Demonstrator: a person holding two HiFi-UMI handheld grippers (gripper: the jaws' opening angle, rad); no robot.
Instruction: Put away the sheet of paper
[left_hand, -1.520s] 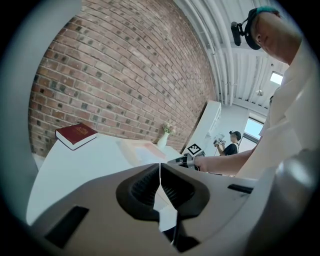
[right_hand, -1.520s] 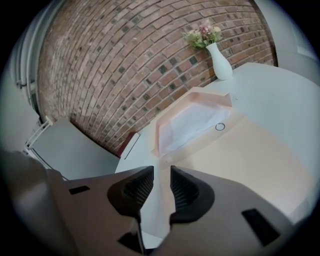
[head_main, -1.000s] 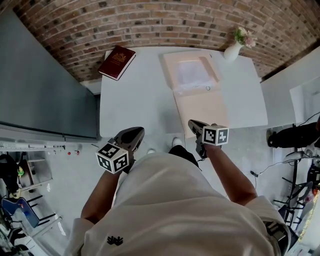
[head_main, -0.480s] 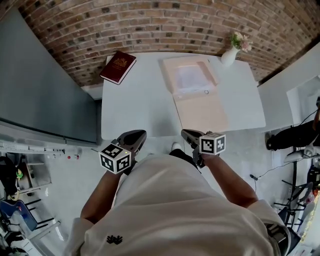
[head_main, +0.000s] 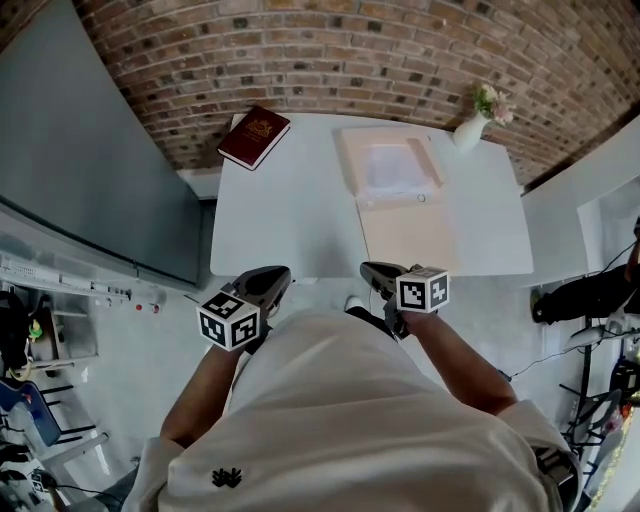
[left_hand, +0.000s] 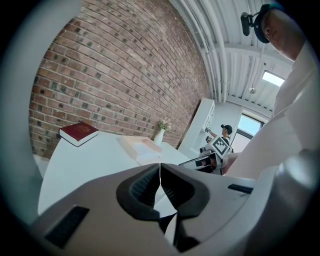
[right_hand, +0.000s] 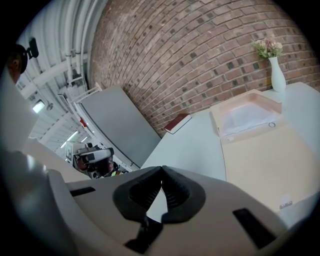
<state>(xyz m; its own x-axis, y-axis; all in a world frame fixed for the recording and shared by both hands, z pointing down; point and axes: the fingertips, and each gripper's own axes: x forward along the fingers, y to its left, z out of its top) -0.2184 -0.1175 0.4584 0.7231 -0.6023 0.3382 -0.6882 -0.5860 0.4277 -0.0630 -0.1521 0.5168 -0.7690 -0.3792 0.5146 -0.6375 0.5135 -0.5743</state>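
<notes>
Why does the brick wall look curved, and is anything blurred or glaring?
Head view: the wide lens bows the brick wall and the table; lighting is even, nothing glares. Left gripper view: dark ring round the edge, ceiling light blown out. Right gripper view: same bulge, pink folder sharp.

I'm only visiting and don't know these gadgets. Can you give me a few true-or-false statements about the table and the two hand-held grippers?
1. A red book lies at the far left corner of the table. True.
2. The vase has tipped over. False: it stands upright at the far right, holding flowers.
3. The pink case lies open with white paper inside. True.
4. The right gripper holds the paper. False: its fingers are shut with nothing between them.
5. The left gripper is wide open. False: its fingers are shut and empty.
</notes>
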